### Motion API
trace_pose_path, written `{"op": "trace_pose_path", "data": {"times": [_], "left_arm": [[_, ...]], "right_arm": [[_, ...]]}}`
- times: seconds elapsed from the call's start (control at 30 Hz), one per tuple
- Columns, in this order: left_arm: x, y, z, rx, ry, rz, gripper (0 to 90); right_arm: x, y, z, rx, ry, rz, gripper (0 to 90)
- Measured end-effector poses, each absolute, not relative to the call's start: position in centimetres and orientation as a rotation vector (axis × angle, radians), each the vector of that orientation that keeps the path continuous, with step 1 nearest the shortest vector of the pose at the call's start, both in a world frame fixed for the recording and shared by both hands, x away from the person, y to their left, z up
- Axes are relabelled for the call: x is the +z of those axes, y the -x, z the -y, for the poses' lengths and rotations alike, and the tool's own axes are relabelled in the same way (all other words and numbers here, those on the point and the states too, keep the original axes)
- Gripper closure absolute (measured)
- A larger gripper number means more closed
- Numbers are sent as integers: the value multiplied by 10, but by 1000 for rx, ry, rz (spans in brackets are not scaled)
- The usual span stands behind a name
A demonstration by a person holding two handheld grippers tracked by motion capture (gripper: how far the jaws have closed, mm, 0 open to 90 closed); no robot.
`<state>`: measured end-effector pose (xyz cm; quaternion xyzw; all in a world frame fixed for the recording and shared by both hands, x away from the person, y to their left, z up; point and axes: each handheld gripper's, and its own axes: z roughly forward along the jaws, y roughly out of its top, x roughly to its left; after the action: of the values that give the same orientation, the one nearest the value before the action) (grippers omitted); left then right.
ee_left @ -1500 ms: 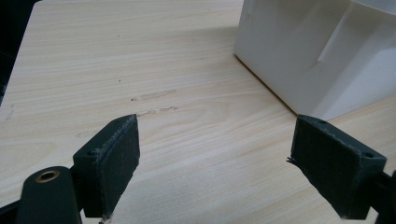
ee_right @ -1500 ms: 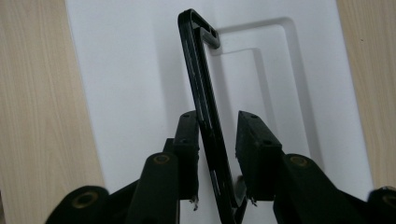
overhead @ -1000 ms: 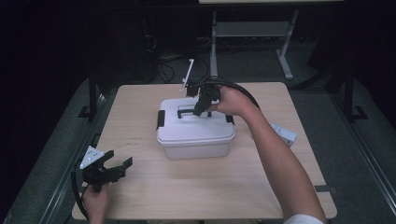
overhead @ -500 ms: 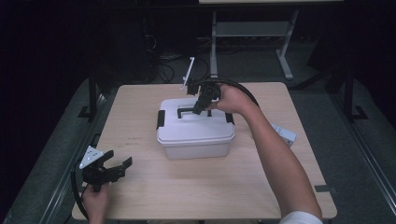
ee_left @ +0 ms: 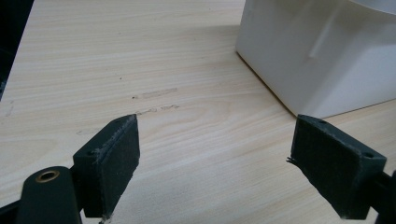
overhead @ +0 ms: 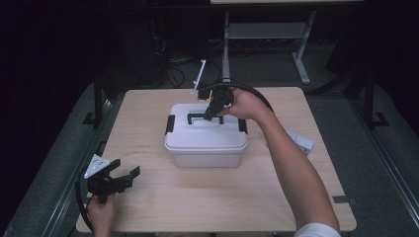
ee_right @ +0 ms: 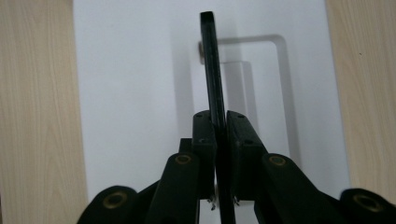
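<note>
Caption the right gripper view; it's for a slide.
Right gripper shut on the raised black handle of the white lidded box.

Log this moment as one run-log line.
right tongs: just closed, shut on black handle | white lidded box: on table | left tongs: open, holding nothing

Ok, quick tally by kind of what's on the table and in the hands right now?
White lidded box with black handle: 1
Grippers, left gripper and right gripper: 2
Small white object at the table's right edge: 1
Total: 4
</note>
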<state>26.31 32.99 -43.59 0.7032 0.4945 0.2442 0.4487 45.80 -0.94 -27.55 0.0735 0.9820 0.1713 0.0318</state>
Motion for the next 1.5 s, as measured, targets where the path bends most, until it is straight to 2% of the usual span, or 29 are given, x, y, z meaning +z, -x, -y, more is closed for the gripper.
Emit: {"op": "trace_pose_path", "data": {"times": [0.83, 1.5], "left_arm": [[-436, -263, -330, 603, -1742, -1224, 149], [-436, -263, -329, 607, -1753, -1223, 149]], "right_arm": [[-257, -455, 17, 571, -242, -2995, 846], [-227, -429, 46, 629, -266, -2953, 846]]}}
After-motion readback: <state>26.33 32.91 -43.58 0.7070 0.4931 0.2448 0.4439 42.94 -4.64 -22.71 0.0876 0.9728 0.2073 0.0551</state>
